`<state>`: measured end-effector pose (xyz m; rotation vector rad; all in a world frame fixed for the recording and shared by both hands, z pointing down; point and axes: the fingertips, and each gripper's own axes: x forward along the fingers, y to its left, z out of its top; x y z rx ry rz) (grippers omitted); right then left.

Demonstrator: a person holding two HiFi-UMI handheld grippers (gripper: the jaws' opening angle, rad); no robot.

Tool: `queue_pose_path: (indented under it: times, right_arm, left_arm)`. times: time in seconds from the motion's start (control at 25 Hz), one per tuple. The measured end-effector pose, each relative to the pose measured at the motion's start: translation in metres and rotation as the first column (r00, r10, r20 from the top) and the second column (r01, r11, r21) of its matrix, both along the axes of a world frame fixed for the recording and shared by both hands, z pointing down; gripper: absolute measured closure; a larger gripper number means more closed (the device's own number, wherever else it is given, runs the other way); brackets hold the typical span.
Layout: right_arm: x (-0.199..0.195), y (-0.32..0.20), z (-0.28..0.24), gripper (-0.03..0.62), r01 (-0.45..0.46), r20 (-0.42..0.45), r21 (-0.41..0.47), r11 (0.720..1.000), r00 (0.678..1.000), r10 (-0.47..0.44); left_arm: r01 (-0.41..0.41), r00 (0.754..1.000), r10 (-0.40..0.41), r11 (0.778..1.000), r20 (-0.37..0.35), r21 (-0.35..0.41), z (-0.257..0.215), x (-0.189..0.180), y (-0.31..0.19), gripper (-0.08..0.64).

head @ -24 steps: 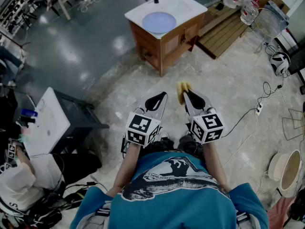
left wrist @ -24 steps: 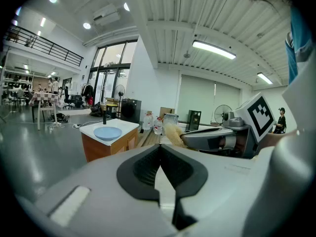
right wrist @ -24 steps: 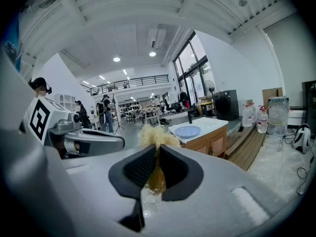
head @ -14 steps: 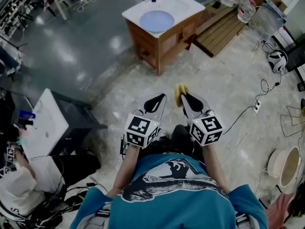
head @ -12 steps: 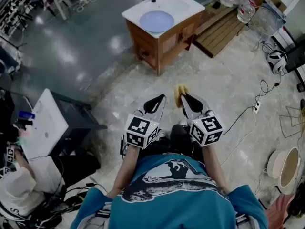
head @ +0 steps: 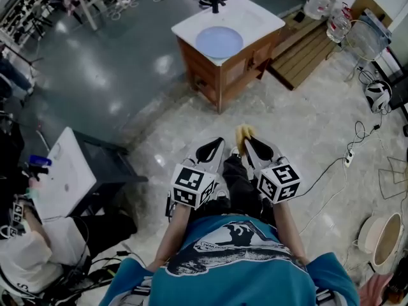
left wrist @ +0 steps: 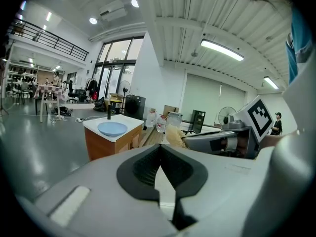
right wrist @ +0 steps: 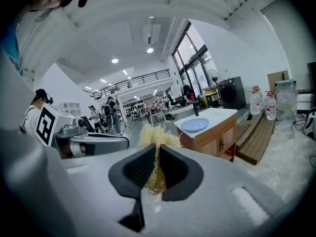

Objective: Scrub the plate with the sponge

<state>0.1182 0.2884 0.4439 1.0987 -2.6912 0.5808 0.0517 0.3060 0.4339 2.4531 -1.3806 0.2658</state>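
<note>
Ahead: plate [head: 218, 42] lies flat on the white worktop [head: 255, 14] — well apart from both grippers.
Right gripper [right wrist: 157, 151]: fingers clamped on the yellow sponge [right wrist: 155, 134], which sticks out past their tips.
Left gripper [left wrist: 159, 149]: fingers closed together, nothing between them — beside the right one.

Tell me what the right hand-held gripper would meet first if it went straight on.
Probably the floor short of the wooden cabinet; the right hand-held gripper aims slightly down and left of it. Depth is unclear.

No writing can be read; the shirt [head: 237, 260] print is too small.
</note>
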Motion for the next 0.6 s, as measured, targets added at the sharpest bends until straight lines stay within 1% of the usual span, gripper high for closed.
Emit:
queue_pose_path:
  times: [0.16,0.36,0.6]
  right_arm:
    - [-0.009,-0.039,0.007,0.565,0.025,0.012,-0.018,1.000,1.000,-0.024]
    - [-0.017,-0.104,0.008,0.565,0.054,0.015,-0.029,0.998,0.998,-0.054]
    - [-0.019,-0.179,0.004,0.565,0.088,0.025,-0.048,0.995,0.996,-0.087]
  left_arm:
    - [0.029,1.000,-0.029,1.000,0.010,-0.009,0.005,-0.010,-0.036,0.545]
    - [0.075,0.997,-0.075,0.997,0.021,-0.019,0.005,-0.024,-0.094,0.545]
    - [0.104,0.994,-0.104,0.994,0.017,-0.032,0.000,-0.023,-0.167,0.545]
